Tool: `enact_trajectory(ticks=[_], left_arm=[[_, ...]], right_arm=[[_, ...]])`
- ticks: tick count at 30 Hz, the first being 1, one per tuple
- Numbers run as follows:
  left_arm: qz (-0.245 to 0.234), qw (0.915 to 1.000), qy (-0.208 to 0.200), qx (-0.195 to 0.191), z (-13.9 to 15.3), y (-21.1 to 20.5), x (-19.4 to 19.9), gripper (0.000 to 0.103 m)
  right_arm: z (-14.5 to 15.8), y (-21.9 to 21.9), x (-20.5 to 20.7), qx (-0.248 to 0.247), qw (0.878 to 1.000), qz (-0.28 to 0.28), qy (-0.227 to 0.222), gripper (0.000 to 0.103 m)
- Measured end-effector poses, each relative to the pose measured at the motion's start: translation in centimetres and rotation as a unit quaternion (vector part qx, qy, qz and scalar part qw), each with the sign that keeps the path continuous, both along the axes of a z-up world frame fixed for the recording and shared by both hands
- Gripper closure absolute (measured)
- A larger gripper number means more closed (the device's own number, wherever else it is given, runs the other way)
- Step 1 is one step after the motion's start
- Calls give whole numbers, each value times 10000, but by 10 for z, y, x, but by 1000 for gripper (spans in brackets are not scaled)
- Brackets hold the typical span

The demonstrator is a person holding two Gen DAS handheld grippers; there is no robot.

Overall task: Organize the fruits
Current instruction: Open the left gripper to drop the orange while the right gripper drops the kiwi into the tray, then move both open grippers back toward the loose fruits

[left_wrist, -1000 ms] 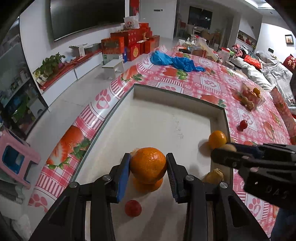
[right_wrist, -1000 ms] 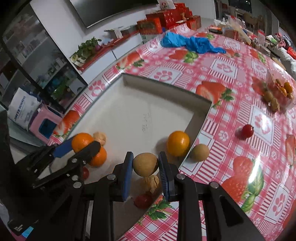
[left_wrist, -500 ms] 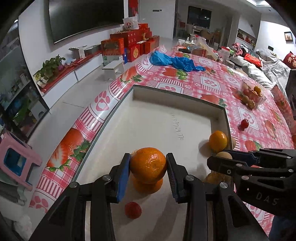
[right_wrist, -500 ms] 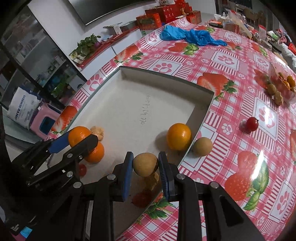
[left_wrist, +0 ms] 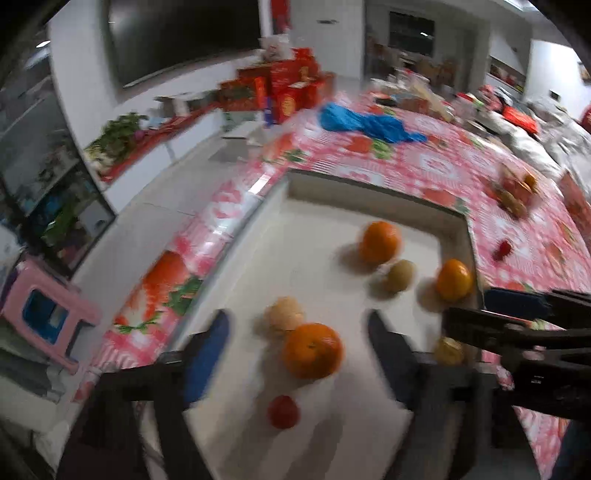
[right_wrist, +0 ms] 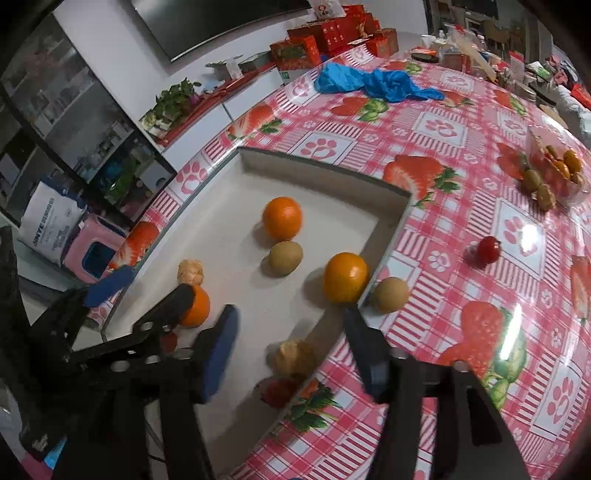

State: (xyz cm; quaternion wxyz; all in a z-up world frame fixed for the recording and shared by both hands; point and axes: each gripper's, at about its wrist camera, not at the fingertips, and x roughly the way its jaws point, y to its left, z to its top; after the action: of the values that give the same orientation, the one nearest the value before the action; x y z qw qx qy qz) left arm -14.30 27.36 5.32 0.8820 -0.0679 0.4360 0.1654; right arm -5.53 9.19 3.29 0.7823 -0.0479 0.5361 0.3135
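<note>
Right wrist view: both grippers have let go since half a second ago. Left gripper (left_wrist: 297, 345) gapes, its orange (right_wrist: 282, 218) now mid-tray (right_wrist: 332, 177). Right gripper (right_wrist: 291, 347) gapes too, the kiwi (right_wrist: 285, 257) just beside that orange.

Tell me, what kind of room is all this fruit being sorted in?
Most likely a home living room: a big dark television hangs on the wall, a strawberry-print tablecloth covers the table, and red gift boxes are stacked behind.
</note>
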Motion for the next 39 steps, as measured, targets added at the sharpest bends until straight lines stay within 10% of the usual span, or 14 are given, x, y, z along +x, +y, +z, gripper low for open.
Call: enact_trajectory(ticks=[21,39], left_arm=[[-1181,9926,-275,68,29,-91,-2,15],[-2094,9773,322,16,-13,-180,-3,15]], right_arm=[[-14,-130,21,-694,9880,-1330,-380,13],[-42,-152,21,-1314,9824,-1183,-610,0]])
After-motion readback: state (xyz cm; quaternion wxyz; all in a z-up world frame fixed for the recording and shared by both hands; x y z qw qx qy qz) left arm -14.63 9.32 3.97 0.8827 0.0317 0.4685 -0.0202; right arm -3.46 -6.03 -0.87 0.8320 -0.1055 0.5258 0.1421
